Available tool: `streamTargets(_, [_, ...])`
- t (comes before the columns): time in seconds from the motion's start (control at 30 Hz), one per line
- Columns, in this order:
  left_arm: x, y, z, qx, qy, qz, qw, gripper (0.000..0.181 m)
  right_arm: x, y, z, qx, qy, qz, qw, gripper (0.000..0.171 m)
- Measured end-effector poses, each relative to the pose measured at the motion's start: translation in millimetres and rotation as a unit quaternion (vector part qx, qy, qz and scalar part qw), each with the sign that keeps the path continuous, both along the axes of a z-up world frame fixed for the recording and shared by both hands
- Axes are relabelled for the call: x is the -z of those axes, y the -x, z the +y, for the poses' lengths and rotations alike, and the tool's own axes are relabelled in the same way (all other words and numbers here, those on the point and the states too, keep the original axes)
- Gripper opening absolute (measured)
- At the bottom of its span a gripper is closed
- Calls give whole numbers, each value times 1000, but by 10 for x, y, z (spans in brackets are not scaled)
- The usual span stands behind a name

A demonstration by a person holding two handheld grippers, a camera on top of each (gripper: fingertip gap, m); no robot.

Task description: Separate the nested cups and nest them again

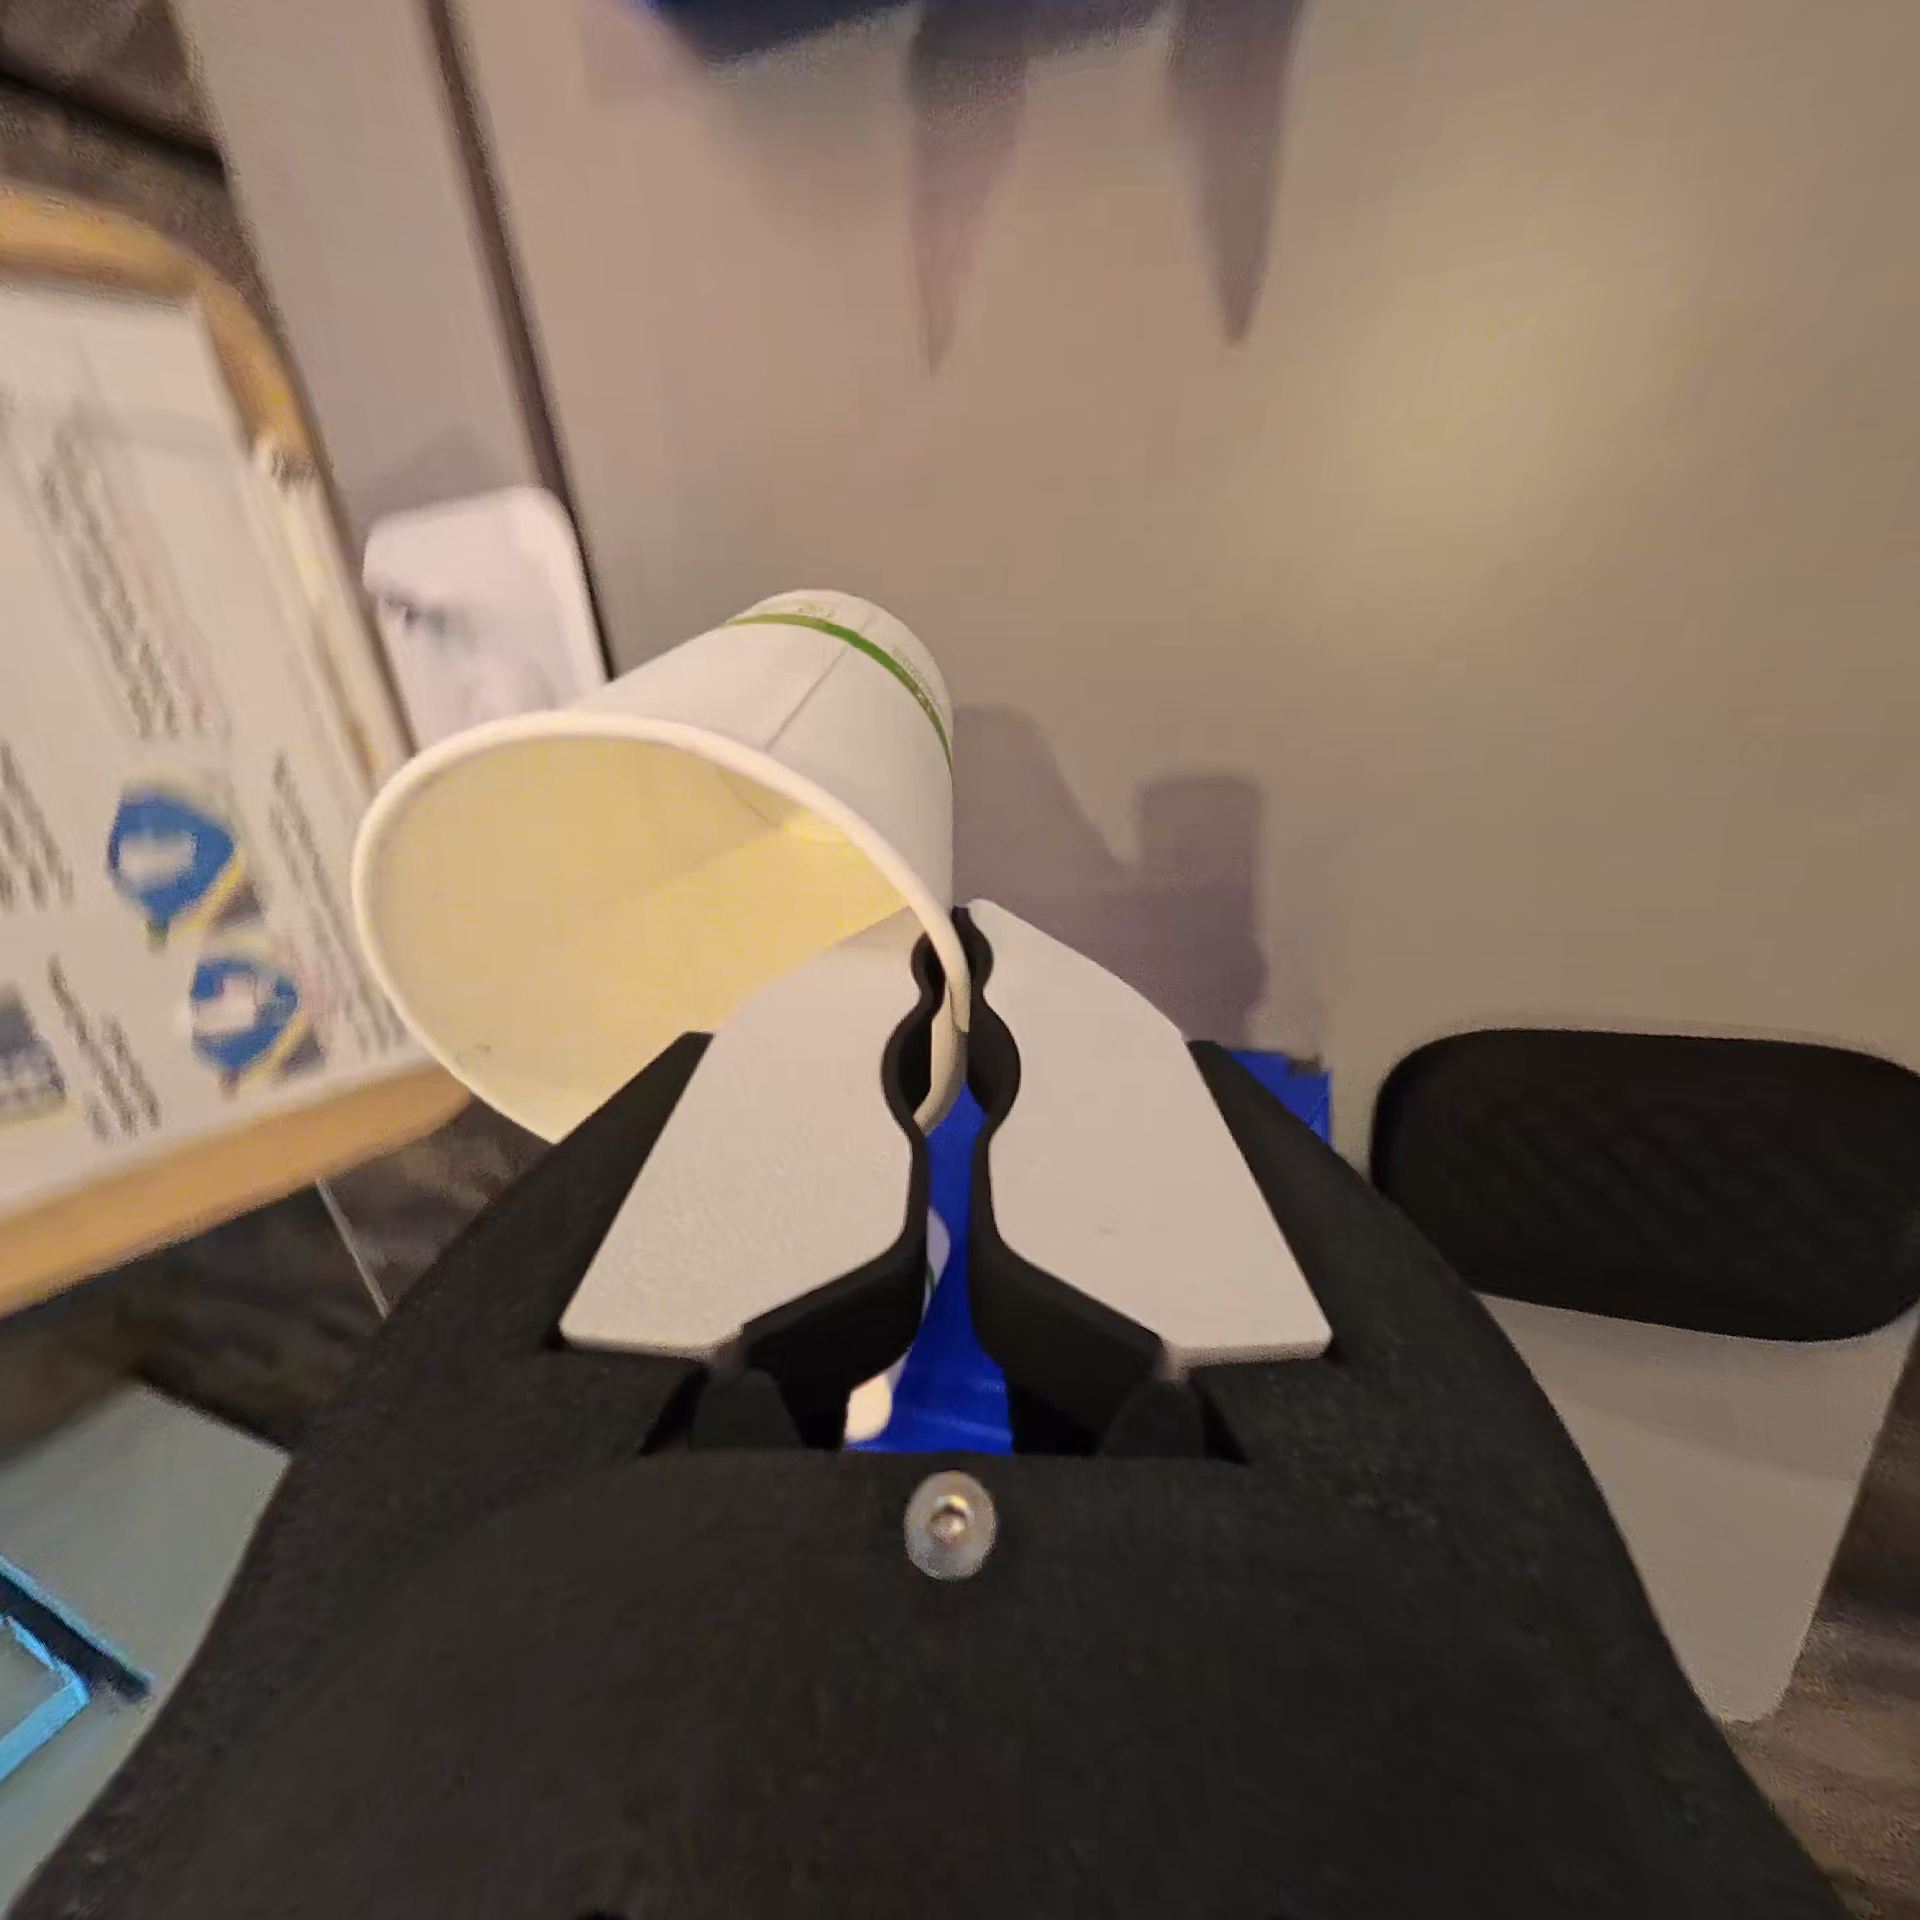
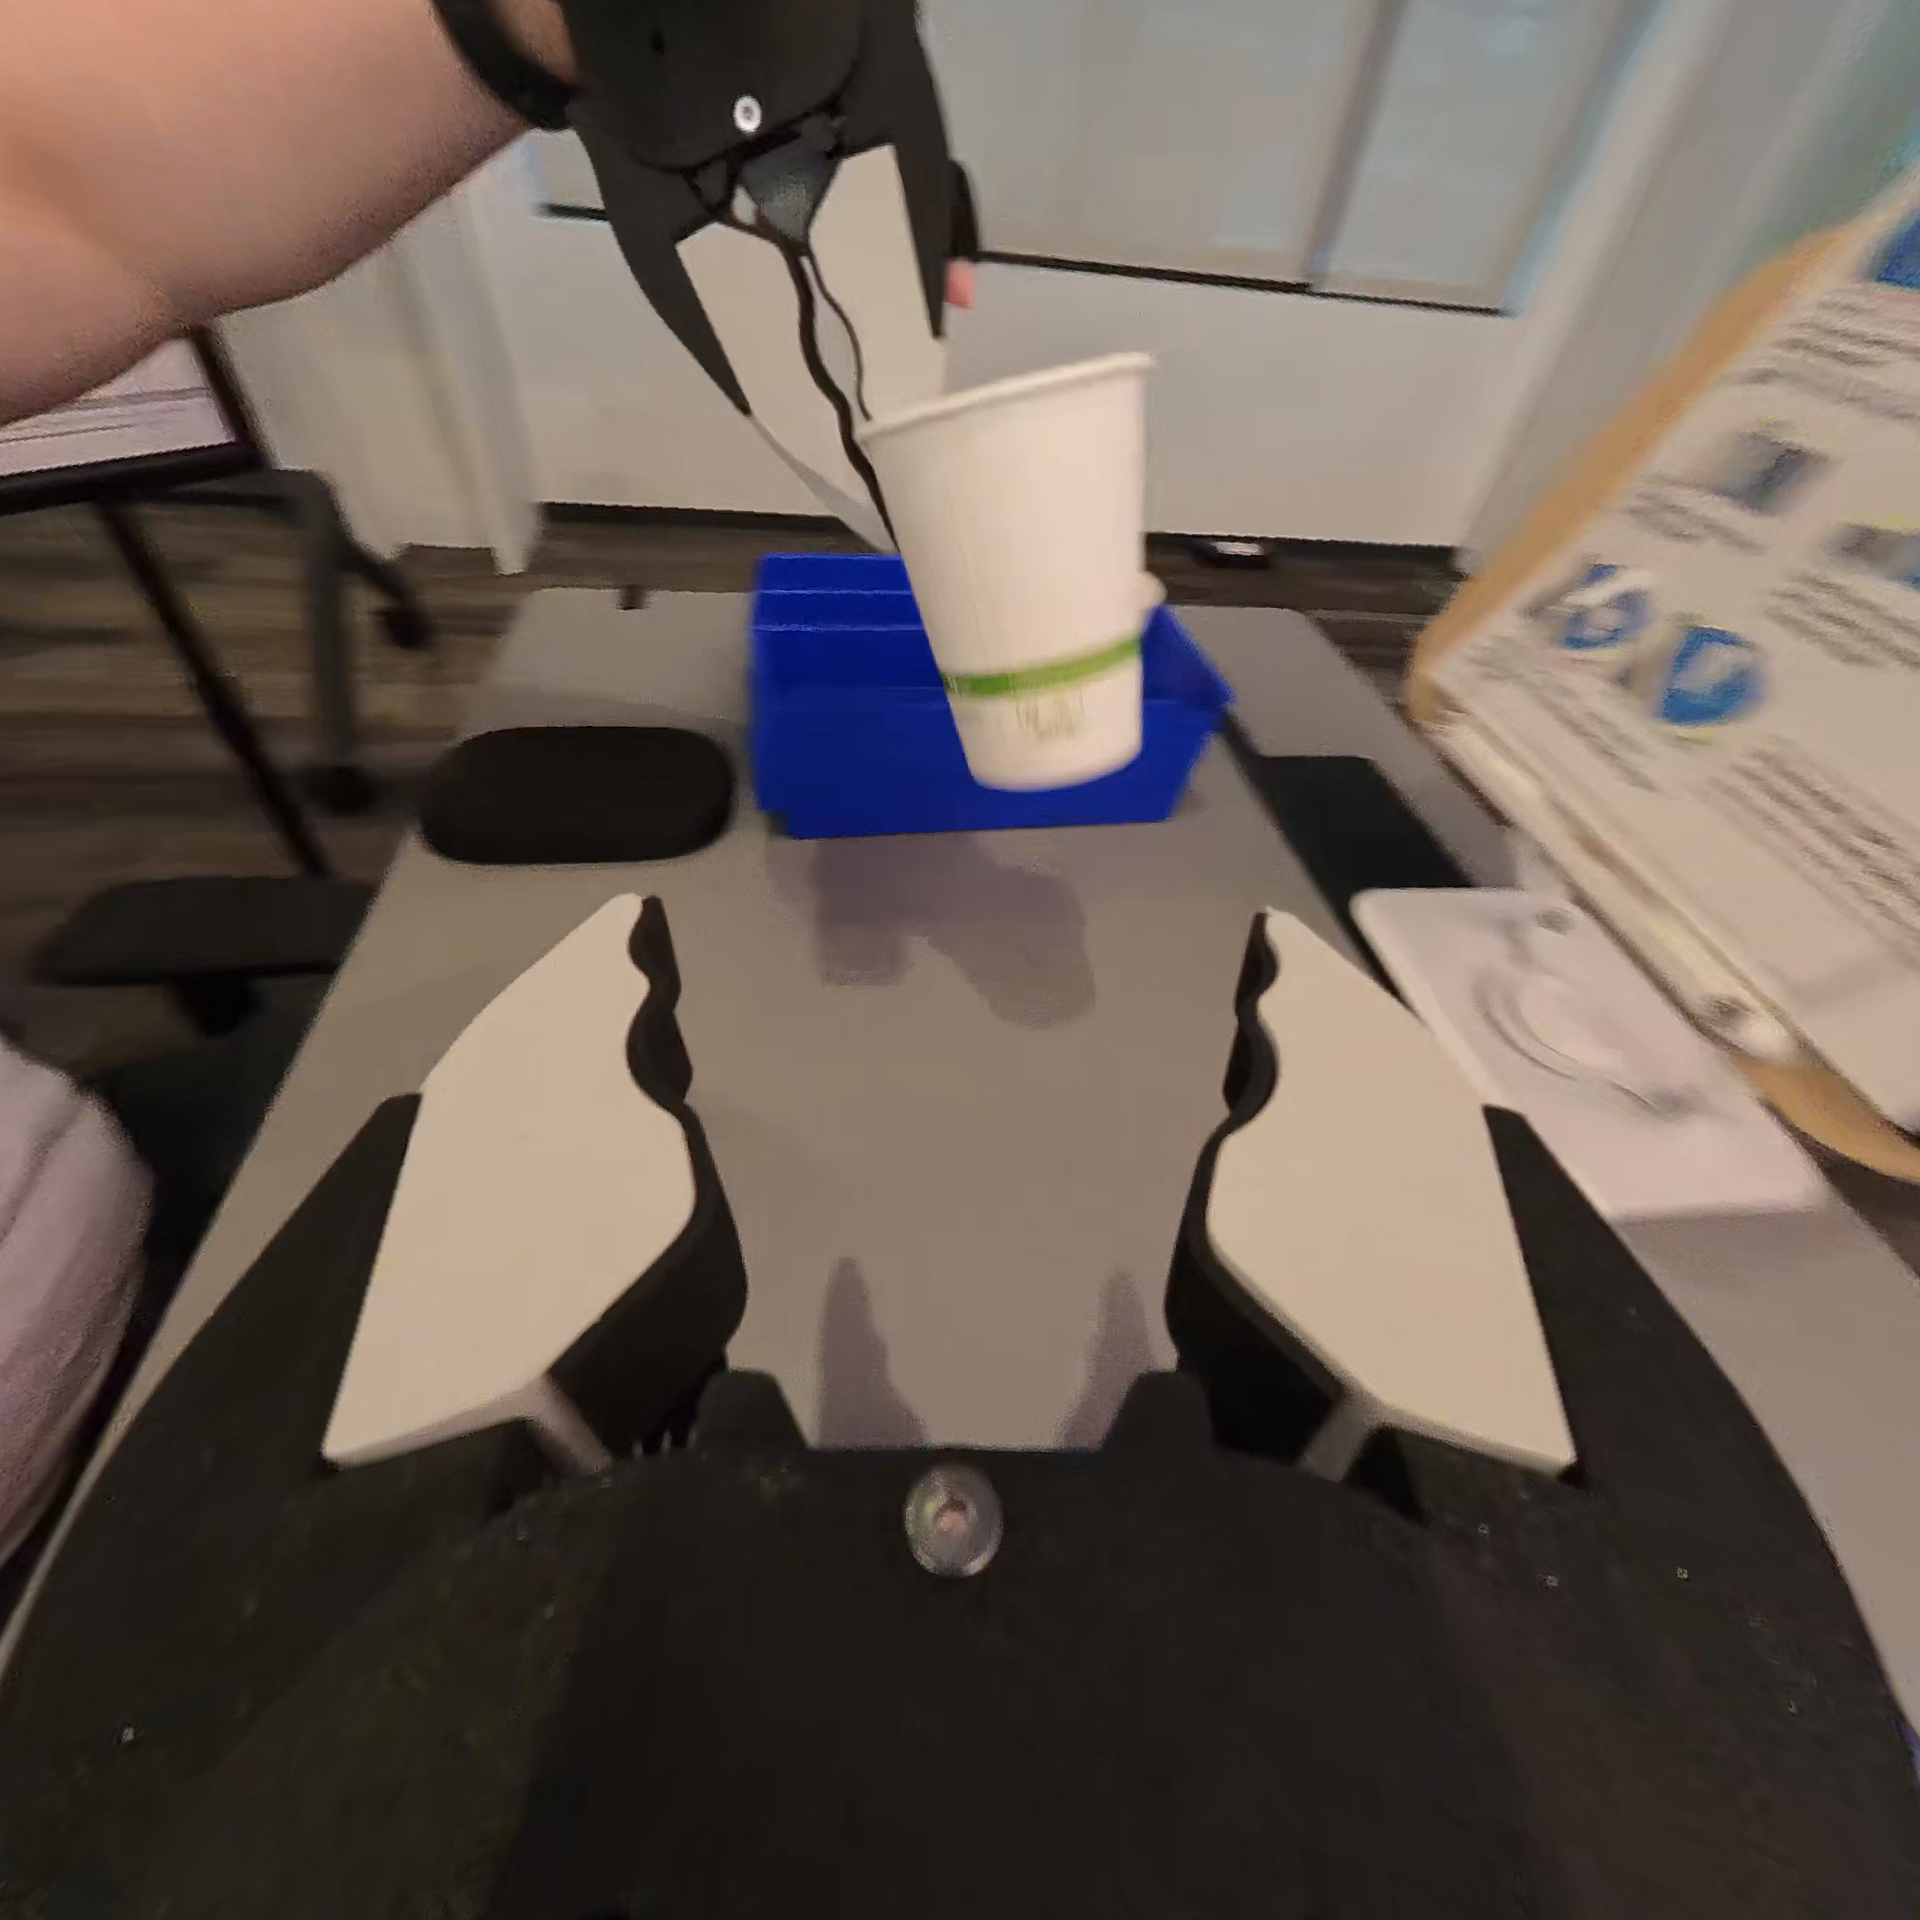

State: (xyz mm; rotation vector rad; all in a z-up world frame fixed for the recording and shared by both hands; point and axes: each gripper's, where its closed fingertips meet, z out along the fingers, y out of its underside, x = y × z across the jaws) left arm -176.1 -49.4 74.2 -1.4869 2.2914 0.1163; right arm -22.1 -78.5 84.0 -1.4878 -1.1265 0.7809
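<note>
The left hand-held gripper (image 1: pixel 961 940) is pinched tight on the rim of a white paper cup with a green stripe near its bottom (image 1: pixel 665 842). In the left wrist view the cup is tipped on its side, with its open mouth toward 7 o'clock and its bottom toward 1 o'clock. The cup is up in the air and is not touching anything else. In the right wrist view the same cup (image 2: pixel 1039 582) hangs near 12 o'clock, almost upright and a little tilted. Right behind it, a bit of a second white cup's rim (image 2: pixel 1151 603) peeks out at its 3 o'clock side, but how that one sits is hard to tell. A blue plastic bin (image 2: pixel 862 727) sits behind and below the cup on the flat grey surface (image 2: pixel 935 1122). The left hand-held gripper (image 2: pixel 873 457) comes down from 11 o'clock, and a person's bare arm (image 2: pixel 208 187) is at 10 o'clock. The right hand-held gripper (image 2: pixel 956 925) has its two white fingers (image 2: pixel 540 1174) wide apart with nothing between them, low over the surface. A black padded armrest (image 2: pixel 577 792) is at 9 o'clock of the bin. A tan-edged board with printed pictures (image 2: pixel 1704 644) leans at 3 o'clock.
</note>
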Motion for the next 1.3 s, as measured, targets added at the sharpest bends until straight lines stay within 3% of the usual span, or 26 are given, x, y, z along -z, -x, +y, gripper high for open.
streamTargets(0.13, [154,-374,-619,101,16,19,995,0,144,373,-199,-94,28,-4,995,110])
streamTargets(0.33, [258,-626,-1018,173,5,31,984,0,222,551,-379,-161,54,2,985,113])
streamTargets(0.5, [292,-690,-1123,189,10,36,981,0,356,673,-511,-207,79,-20,975,106])
streamTargets(0.63, [345,-682,-1123,193,8,49,980,0,436,723,-613,-240,89,-39,966,90])
streamTargets(0.77, [351,-695,-1135,184,21,40,982,1,459,731,-635,-252,104,-38,961,89])
streamTargets(0.97, [123,-830,-1074,163,-2,-23,986,35,469,686,-627,-257,113,-36,959,88])
streamTargets(1.07, [-222,-897,-956,142,-40,-91,985,40,363,519,-493,-208,89,-32,974,88])
streamTargets(1.13, [-472,-894,-925,123,-33,-145,981,40,195,239,-301,-131,53,-16,990,88])
streamTargets(1.2, [-665,-858,-884,106,-30,-191,975,40,-62,-245,9,0,-3,21,1000,88])
streamTargets(1.3, [-731,-743,-795,85,-38,-208,974,40,-331,-1224,397,208,-62,104,971,88])
